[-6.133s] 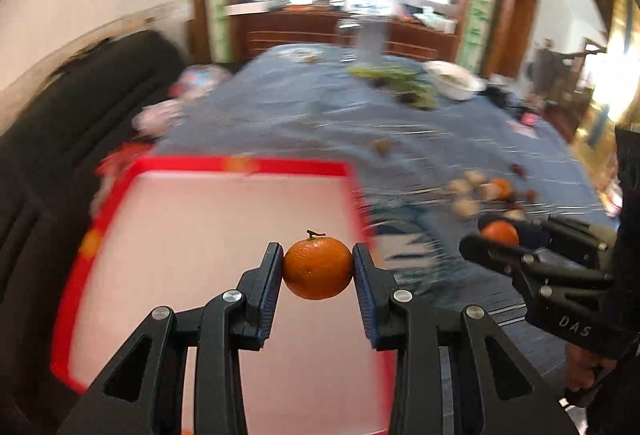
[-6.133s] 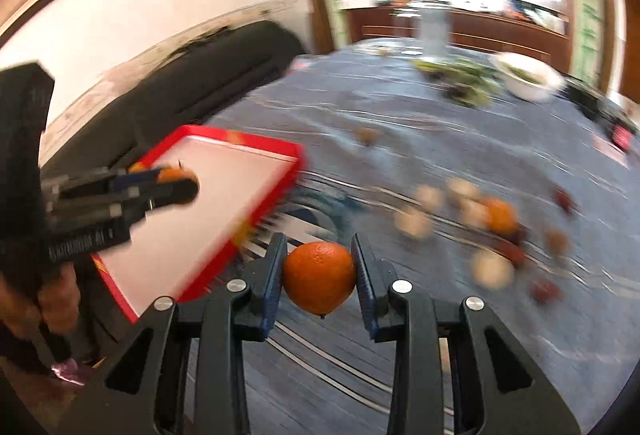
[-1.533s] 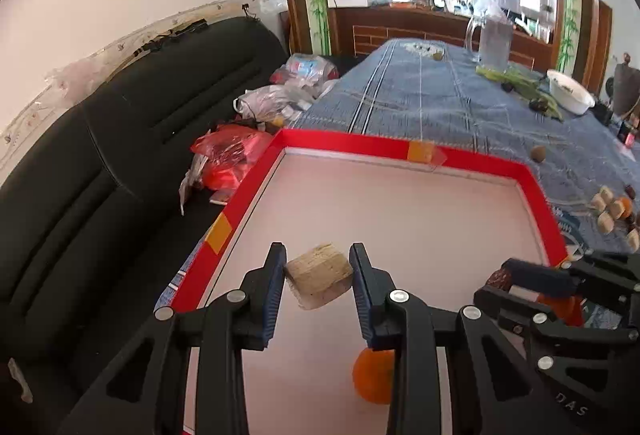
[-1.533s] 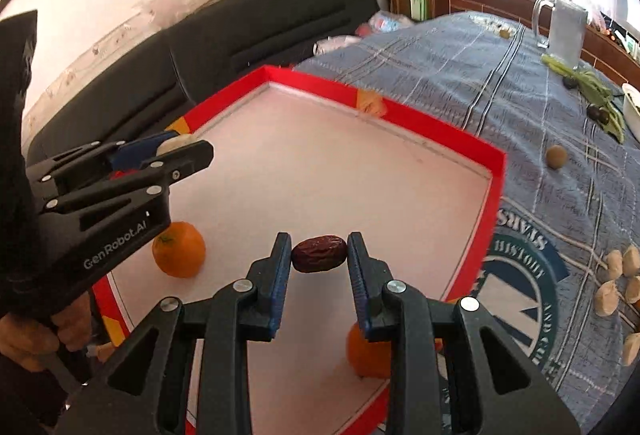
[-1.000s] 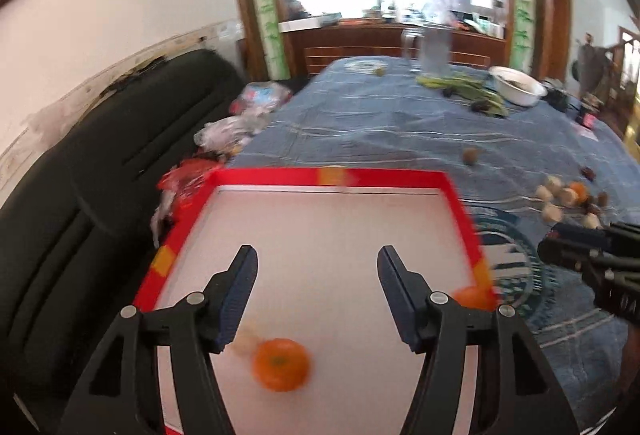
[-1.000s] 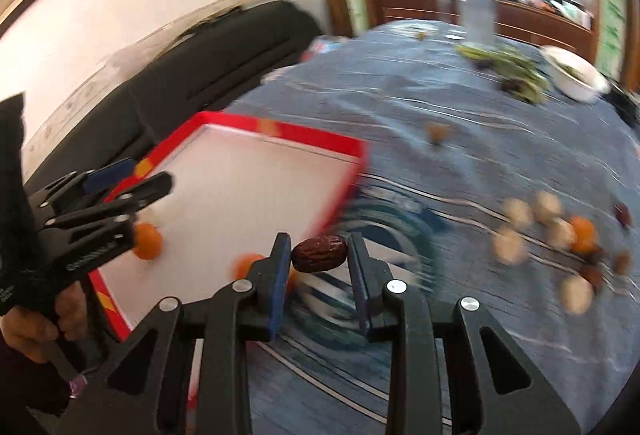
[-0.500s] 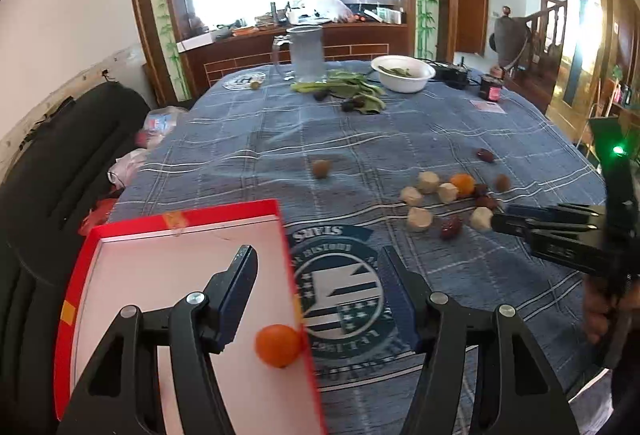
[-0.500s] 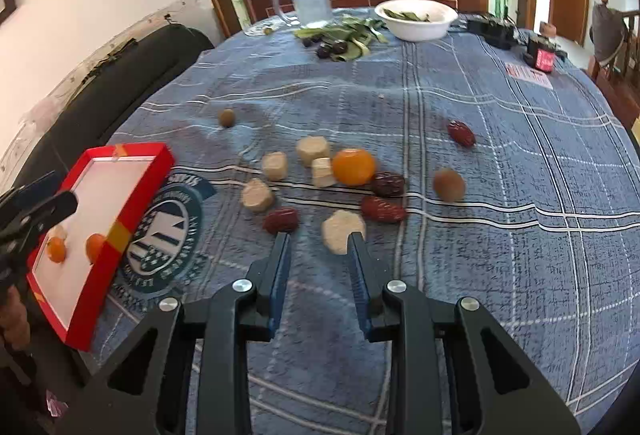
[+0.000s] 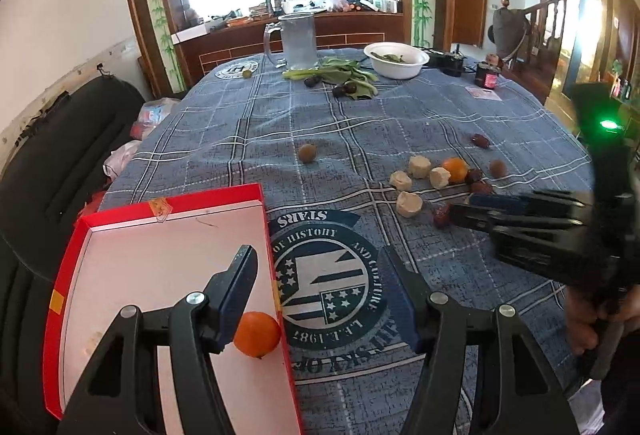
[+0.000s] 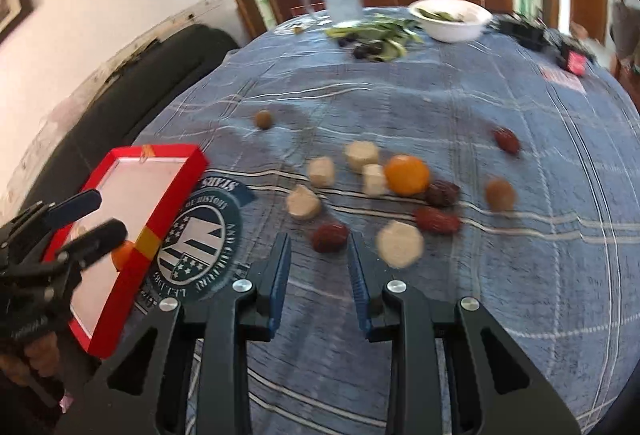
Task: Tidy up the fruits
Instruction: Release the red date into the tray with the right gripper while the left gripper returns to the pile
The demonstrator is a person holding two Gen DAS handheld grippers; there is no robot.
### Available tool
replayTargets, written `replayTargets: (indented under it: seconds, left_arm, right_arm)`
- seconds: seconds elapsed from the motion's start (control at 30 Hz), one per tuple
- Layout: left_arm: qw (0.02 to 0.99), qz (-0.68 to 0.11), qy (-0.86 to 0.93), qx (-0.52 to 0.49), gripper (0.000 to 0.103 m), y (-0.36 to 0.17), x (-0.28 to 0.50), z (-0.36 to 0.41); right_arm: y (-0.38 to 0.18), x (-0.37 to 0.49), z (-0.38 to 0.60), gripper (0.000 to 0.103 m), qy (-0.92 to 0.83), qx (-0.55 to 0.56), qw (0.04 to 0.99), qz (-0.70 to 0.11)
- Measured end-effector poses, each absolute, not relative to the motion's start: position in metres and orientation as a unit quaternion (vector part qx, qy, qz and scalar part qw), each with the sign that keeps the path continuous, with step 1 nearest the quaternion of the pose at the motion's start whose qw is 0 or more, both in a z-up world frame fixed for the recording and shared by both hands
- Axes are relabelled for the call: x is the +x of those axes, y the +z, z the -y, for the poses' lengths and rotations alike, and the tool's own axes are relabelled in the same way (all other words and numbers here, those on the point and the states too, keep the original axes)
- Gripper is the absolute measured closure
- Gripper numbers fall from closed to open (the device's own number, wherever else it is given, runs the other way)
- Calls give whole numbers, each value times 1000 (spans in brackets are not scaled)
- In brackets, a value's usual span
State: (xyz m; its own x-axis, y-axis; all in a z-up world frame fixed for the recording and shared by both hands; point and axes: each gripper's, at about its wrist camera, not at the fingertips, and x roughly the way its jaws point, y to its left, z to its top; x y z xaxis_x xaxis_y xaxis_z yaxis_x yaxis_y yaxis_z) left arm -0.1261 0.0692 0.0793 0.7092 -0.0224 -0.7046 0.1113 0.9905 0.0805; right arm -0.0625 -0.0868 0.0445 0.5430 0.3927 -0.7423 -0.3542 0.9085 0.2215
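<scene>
Red tray [image 9: 172, 207] at the table's [image 9: 400, 123] left edge holding an orange [image 9: 256, 333], left hand-held gripper [image 9: 320, 291] angled down above its right rim, jaws apart, empty, right hand-held gripper [image 10: 318, 271] tilted down toward loose fruits [image 10: 406, 174] mid-table, jaws apart, empty.

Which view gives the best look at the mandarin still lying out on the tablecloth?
The right wrist view: the mandarin is near, large and unobstructed among pale chunks and dark dates, just slightly blurred. In the left wrist view the same mandarin is sharp but small and far, beyond the right gripper.
</scene>
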Motion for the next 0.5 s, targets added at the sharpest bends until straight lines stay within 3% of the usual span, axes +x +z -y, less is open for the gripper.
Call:
replayTargets:
  seconds: [0.3, 0.5]
  left_arm:
    - [929, -368, -11, 17, 40, 87, -133, -111]
    - [937, -349, 29, -5, 41, 98, -149, -157]
  right_arm:
    - [21, -45, 64, 72, 173, -35, 869, -462]
    - [47, -61, 52, 73, 234, -4, 862, -449]
